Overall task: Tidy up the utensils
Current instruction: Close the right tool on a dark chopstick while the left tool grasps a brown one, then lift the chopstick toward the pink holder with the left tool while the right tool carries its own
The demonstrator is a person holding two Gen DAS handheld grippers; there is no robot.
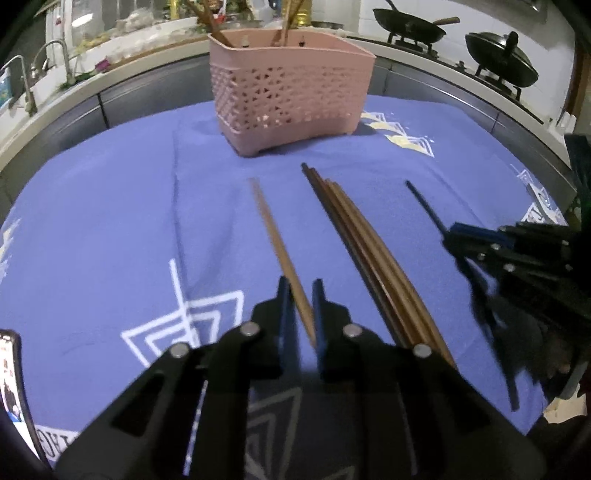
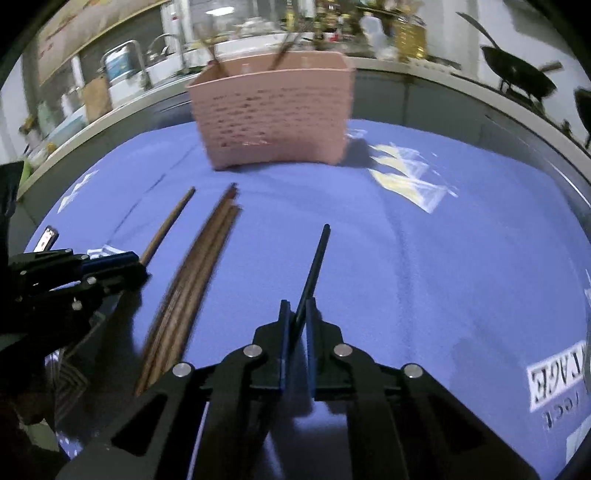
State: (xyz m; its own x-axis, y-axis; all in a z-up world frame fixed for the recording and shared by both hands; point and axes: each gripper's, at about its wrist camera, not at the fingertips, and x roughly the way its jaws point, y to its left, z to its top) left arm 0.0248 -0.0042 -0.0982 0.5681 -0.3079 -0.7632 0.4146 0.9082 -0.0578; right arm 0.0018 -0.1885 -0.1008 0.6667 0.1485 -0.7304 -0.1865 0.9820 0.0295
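Left gripper (image 1: 301, 295): fingers pinch a single brown chopstick (image 1: 275, 243) at its near end.
Right gripper (image 2: 296, 314): fingers pinch a dark chopstick (image 2: 316, 262), its tip pointing far.
Bundle of brown chopsticks (image 1: 354, 236): lies on the blue cloth (image 1: 110, 221) between the two held sticks.
Pink basket (image 1: 288, 92): stands at the cloth's far side, chopsticks poking out of it.
Beyond: black woks (image 1: 410, 24) on the stove, far right.

Both wrist views tilt down, close, sharing the basket (image 1: 288, 92).
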